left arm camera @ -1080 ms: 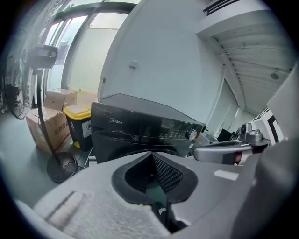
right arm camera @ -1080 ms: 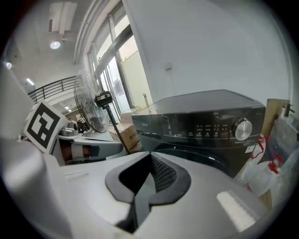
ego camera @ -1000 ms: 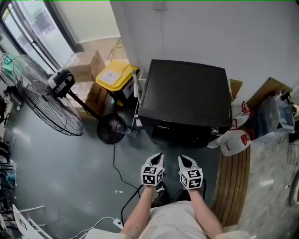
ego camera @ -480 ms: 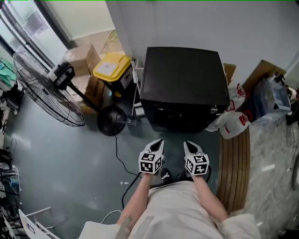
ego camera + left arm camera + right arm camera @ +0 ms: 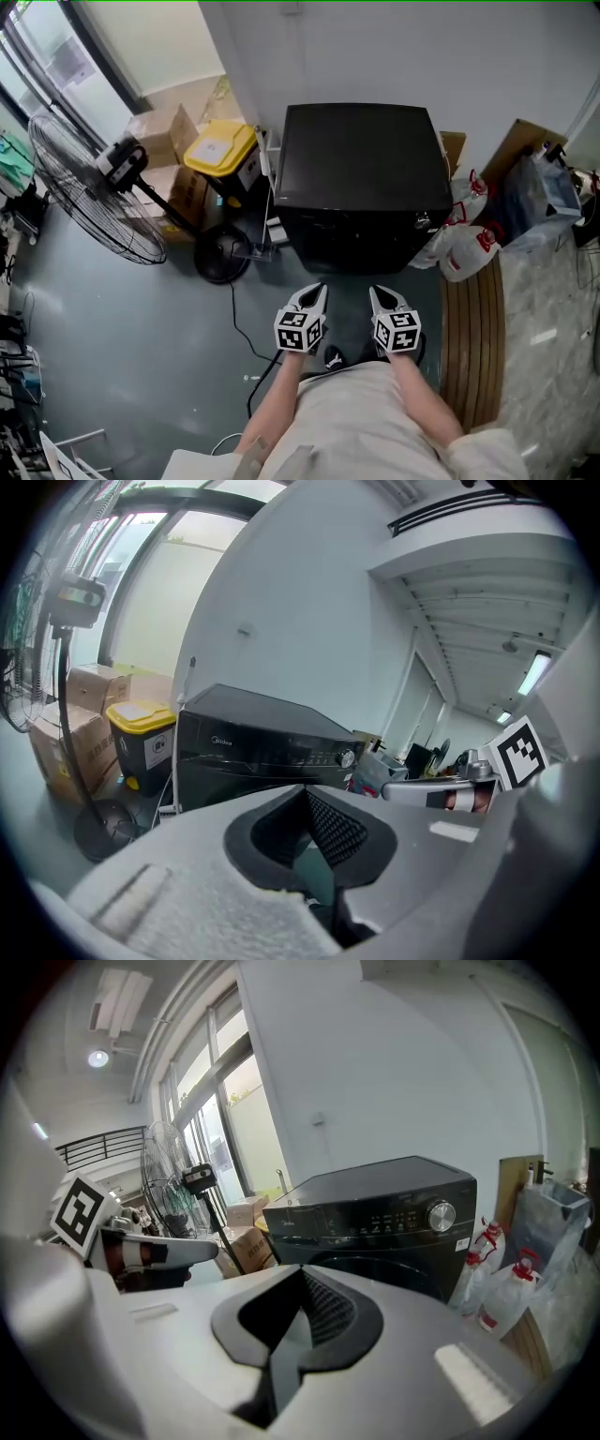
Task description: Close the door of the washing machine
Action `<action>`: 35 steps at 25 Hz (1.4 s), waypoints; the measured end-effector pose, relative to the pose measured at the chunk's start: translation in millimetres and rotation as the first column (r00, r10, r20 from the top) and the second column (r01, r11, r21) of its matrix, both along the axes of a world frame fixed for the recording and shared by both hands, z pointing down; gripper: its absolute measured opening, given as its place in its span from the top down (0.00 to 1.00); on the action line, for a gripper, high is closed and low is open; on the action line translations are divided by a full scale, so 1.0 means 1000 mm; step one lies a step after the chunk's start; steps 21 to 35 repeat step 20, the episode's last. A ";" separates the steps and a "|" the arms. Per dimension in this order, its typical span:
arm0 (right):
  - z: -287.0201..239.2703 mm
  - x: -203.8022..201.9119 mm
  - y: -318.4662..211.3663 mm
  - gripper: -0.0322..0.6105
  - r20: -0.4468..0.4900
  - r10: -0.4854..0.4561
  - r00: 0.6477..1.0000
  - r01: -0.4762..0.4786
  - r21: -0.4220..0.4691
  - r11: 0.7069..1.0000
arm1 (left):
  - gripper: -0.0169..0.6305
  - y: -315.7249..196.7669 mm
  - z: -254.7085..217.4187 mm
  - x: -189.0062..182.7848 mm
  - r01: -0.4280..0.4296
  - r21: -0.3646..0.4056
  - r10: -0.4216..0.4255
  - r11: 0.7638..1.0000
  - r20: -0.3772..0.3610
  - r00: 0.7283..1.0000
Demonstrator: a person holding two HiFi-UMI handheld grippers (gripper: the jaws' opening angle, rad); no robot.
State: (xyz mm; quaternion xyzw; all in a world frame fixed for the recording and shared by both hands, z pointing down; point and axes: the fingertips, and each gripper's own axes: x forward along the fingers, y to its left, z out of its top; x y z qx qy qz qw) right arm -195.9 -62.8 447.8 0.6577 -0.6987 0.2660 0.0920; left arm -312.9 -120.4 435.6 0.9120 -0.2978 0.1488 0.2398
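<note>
Washing machine (image 5: 361,164), a black front-loading metal cabinet, stands with its back to the white wall (image 5: 394,47), between a yellow-lidded bin (image 5: 220,150) on one side and white plastic jugs with red caps (image 5: 466,253) on the other. I hold both tools side by side just in front of the operator's torso, above the grey floor (image 5: 141,328) and well apart from the machine's front. The left gripper (image 5: 318,290) has its jaws pressed together with nothing between them; the right gripper (image 5: 377,292) is likewise fully closed and empty. In the right gripper view the round dark door (image 5: 411,1274) sits below the control panel with its silver dial (image 5: 441,1215), and no door leaf is seen swung outward; it looks flush to me, though the gripper body hides its lower half and I cannot confirm the latch.

My judgement: the closing is either done or needs only a seating push. To do that well, I would keep the jaws closed and use them as a blunt pusher, place the tip on the door's rim at the side away from the hinge (which side that is I cannot tell), and press steadily straight in until the door lies level with the front. I would stay clear of the dial and the panel above it.
</note>
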 end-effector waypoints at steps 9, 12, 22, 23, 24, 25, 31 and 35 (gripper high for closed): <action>0.003 0.006 0.004 0.95 0.010 0.016 1.000 -0.016 -0.009 1.000 | 0.97 0.010 0.006 0.000 0.000 -0.024 0.000 1.000 0.010 1.000; 0.006 0.002 0.005 0.95 0.022 0.011 1.000 -0.011 -0.010 1.000 | 0.97 0.014 0.010 -0.003 0.005 -0.038 -0.005 0.999 0.017 1.000; 0.008 0.007 0.009 0.95 0.017 -0.002 1.000 0.002 -0.016 1.000 | 0.97 0.020 0.011 0.001 0.022 -0.055 -0.022 0.998 -0.001 1.000; 0.008 0.007 0.009 0.95 0.017 -0.002 1.000 0.002 -0.016 1.000 | 0.97 0.020 0.011 0.001 0.022 -0.055 -0.022 0.998 -0.001 1.000; 0.008 0.007 0.009 0.95 0.017 -0.002 1.000 0.002 -0.016 1.000 | 0.97 0.020 0.011 0.001 0.022 -0.055 -0.022 0.998 -0.001 1.000; 0.008 0.007 0.009 0.95 0.017 -0.002 1.000 0.002 -0.016 1.000 | 0.97 0.020 0.011 0.001 0.022 -0.055 -0.022 0.998 -0.001 1.000; 0.008 0.007 0.009 0.95 0.017 -0.002 1.000 0.002 -0.016 1.000 | 0.97 0.020 0.011 0.001 0.022 -0.055 -0.022 0.998 -0.001 1.000; 0.008 0.007 0.009 0.95 0.017 -0.002 1.000 0.002 -0.016 1.000 | 0.97 0.020 0.011 0.001 0.022 -0.055 -0.022 0.998 -0.001 1.000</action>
